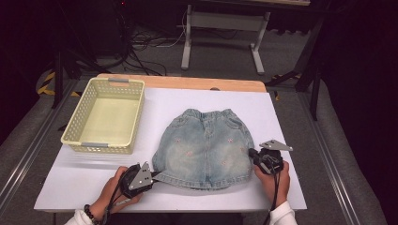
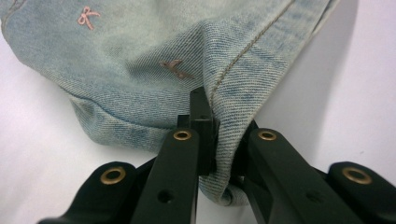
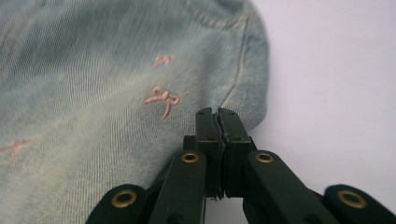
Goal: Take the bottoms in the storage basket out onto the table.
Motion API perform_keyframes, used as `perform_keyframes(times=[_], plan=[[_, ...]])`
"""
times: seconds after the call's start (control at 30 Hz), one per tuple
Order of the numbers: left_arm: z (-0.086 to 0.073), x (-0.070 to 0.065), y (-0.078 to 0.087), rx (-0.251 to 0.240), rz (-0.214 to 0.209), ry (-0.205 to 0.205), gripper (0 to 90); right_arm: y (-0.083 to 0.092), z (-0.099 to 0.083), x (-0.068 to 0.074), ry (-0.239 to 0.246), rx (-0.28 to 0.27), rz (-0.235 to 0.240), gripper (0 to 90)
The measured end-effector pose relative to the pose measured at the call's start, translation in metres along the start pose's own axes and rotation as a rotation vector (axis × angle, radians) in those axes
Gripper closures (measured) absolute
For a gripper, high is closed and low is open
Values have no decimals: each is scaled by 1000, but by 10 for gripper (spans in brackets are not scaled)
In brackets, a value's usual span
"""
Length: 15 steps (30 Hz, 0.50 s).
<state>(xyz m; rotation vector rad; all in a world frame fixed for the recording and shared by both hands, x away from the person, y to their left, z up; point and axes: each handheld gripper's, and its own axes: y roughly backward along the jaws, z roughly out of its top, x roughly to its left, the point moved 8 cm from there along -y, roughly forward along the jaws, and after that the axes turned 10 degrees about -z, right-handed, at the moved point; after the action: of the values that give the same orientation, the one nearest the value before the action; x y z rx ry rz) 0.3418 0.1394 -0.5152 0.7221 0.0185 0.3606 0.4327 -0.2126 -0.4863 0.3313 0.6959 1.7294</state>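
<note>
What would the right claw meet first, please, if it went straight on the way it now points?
The denim skirt: the right claw is shut at the skirt's edge, pointing across it. Whether it pinches fabric is unclear.

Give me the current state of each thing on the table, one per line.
denim skirt: lying flat, waistband away from the person, pinched at both lower corners.
basket: upright, empty, apart from the skirt.
left gripper: shut on the skirt's hem corner.
right gripper: jaws together at the skirt's edge; fabric between them unclear.
</note>
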Motion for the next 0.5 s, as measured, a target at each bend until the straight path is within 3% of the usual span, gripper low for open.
perform_keyframes(times=[0.2,0.5], plan=[[7,-4,6,-26,6,-10,836,23,14,-9,-52,-100,-26,886],[16,-5,26,-87,18,-3,808,45,29,2,-8,-175,-46,886]])
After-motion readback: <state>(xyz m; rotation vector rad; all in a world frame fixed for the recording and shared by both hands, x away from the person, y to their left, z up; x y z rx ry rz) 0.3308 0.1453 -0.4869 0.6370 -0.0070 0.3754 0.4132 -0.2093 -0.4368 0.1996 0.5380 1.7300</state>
